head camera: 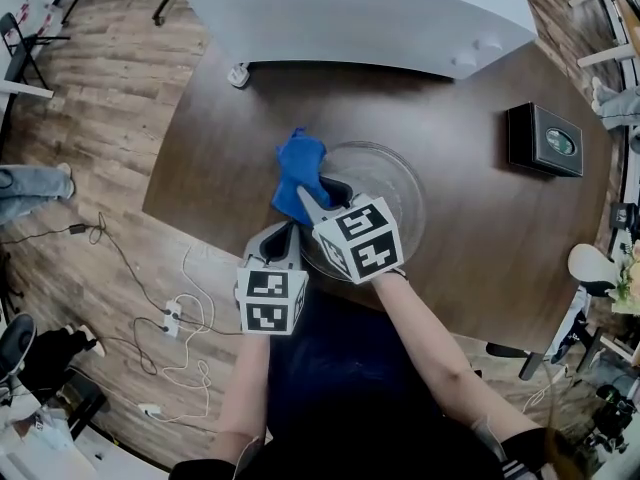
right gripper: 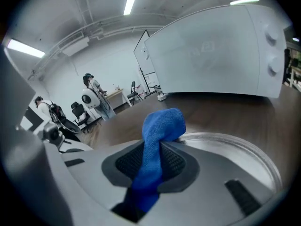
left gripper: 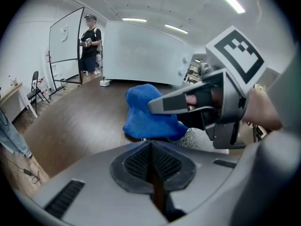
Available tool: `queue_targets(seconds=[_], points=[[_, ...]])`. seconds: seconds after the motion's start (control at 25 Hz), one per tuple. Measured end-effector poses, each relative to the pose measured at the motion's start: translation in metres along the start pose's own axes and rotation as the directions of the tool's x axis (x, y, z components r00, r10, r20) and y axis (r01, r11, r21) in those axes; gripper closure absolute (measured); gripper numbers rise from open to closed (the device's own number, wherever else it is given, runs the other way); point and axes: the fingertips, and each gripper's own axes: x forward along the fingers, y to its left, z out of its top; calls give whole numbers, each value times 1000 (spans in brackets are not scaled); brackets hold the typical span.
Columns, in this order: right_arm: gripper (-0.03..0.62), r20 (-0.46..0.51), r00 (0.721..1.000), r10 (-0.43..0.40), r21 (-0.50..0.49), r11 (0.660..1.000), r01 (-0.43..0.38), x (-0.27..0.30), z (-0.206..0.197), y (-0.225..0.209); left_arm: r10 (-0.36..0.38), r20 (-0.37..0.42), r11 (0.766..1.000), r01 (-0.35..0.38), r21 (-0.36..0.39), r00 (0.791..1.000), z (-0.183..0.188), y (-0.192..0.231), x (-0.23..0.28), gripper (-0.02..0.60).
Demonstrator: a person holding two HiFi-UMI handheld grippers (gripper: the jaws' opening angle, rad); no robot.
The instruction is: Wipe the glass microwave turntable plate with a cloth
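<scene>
While the right tongs [right gripper: 157,149] were clenched on a blue cloth [right gripper: 162,121], a strip of it ran down between their pads and its bunched end stuck out past the tips, over the rim of the glass plate [head camera: 385,183]. The plate lay flat on the dark brown counter [head camera: 470,238], near its front edge and just ahead of the person. Seen from the head view, the cloth draped over the plate's left edge, partly on the glass and partly on the counter. The left tongs [left gripper: 150,154] were pressed together with nothing seen between them, their tip close by the plate's near left rim; whether it touched the glass could not be told. A black box [head camera: 543,140] sat well apart at the counter's right, and a white board [head camera: 350,13] stood beyond the far side.
</scene>
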Motion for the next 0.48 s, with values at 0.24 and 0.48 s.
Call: queue_targets(seconds=[0.24,0.48], points=[[522,-46,997,-57,-60,997,55,5,-7,-7,6,-13,1000,-6,-10,1000,-1,0,1,578],[523,-65,996,-69,-20,998,68,3,-7,-14,-10,-12,1000,9,-25,1000,0,1,0,578]])
